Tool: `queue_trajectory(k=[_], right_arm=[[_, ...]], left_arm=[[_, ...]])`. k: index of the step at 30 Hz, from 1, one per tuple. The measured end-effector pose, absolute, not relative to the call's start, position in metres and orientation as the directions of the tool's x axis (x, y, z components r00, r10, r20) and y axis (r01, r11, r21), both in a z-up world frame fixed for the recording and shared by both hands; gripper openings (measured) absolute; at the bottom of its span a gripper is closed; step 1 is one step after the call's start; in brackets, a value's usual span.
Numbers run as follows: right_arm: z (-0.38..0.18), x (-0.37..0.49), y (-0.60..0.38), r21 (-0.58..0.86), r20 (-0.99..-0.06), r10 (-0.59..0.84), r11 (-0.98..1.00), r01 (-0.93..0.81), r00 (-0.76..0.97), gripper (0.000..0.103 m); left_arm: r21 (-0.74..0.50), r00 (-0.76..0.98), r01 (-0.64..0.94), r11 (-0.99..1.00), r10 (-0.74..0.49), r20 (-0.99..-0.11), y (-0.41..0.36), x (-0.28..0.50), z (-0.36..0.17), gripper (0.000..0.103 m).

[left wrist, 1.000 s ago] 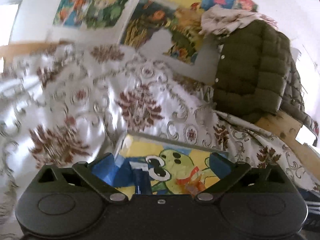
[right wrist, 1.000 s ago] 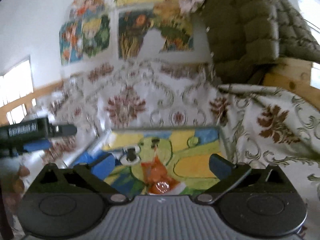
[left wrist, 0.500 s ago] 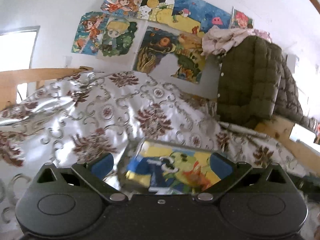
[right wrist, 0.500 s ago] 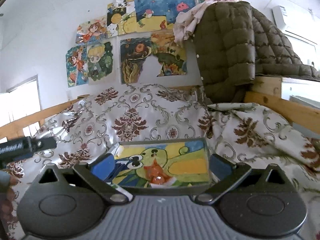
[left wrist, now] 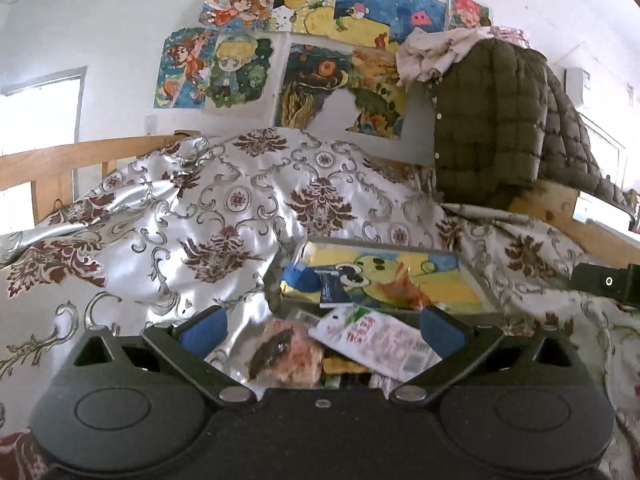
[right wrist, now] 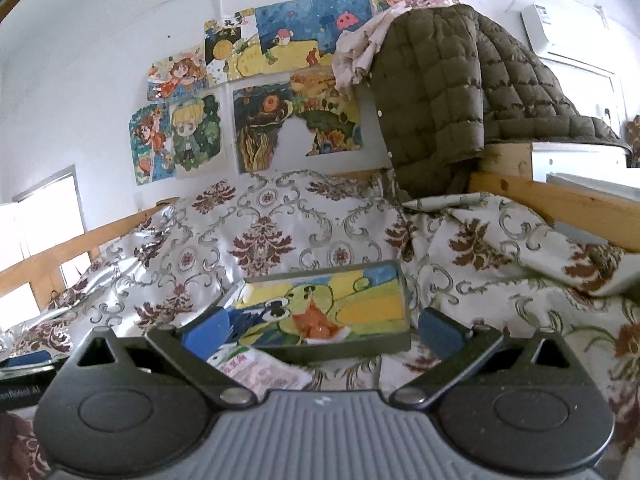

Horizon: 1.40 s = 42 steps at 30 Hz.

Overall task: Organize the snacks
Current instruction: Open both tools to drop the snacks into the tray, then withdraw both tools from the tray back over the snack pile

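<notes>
A shallow grey tray (left wrist: pixel 478 282) with a cartoon frog picture on its floor lies on the patterned bedspread; the right wrist view has the tray (right wrist: pixel 403 292) too. Inside lie a blue packet (left wrist: pixel 304 280), a dark packet (left wrist: pixel 334 292) and an orange wrapped snack (left wrist: pixel 400 290); the right wrist view shows that orange snack (right wrist: pixel 318 326) too. In front of the tray sit a white packet with red print (left wrist: pixel 378 340) and a pink-brown packet (left wrist: pixel 286 350). My left gripper (left wrist: pixel 322 328) hangs open just above these. My right gripper (right wrist: pixel 322 330) is open before the tray's near wall.
A silvery bedspread with maroon flowers (left wrist: pixel 224 216) covers the bed in folds. A dark quilted jacket (left wrist: pixel 492 120) hangs over a wooden rail at right. Drawings (left wrist: pixel 320 48) cover the white wall. Part of the other gripper (left wrist: pixel 604 280) shows at the right edge.
Both grippers have pulled back and lifted away from the tray. Loose snack packets in front of the tray have come into view. Both stay open.
</notes>
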State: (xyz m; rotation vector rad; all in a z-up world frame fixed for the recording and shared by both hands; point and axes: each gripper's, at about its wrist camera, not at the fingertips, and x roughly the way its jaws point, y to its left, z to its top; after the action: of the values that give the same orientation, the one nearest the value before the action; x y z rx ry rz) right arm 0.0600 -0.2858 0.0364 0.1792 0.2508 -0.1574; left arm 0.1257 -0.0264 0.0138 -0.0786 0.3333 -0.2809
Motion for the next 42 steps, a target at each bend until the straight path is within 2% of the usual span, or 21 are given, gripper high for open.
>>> queue_trajectory(k=[19, 31, 35, 42], right_arm=[[0.024, 0.017, -0.249, 0.067, -0.299, -0.194, 0.972, 0.223, 0.934, 0.103], [0.017, 0.001, -0.230, 0.086, -0.345, -0.204, 0.965, 0.247, 0.916, 0.103], [0.015, 0.003, -0.230, 0.101, -0.375, -0.200, 0.962, 0.254, 0.905, 0.103], [0.010, 0.012, -0.228, 0.090, -0.429, -0.171, 0.969, 0.231, 0.887, 0.103]], left_arm=[[-0.111, 0.903, 0.231, 0.967, -0.255, -0.346, -0.014, 0.086, 0.009, 0.102], [-0.108, 0.890, 0.203, 0.973, -0.229, -0.395, -0.010, 0.070, 0.009, 0.102], [-0.110, 0.878, 0.199, 0.974, -0.227, -0.421, -0.010, 0.071, 0.008, 0.102], [-0.120, 0.824, 0.177, 0.977, -0.214, -0.525, -0.011, 0.090, 0.003, 0.102]])
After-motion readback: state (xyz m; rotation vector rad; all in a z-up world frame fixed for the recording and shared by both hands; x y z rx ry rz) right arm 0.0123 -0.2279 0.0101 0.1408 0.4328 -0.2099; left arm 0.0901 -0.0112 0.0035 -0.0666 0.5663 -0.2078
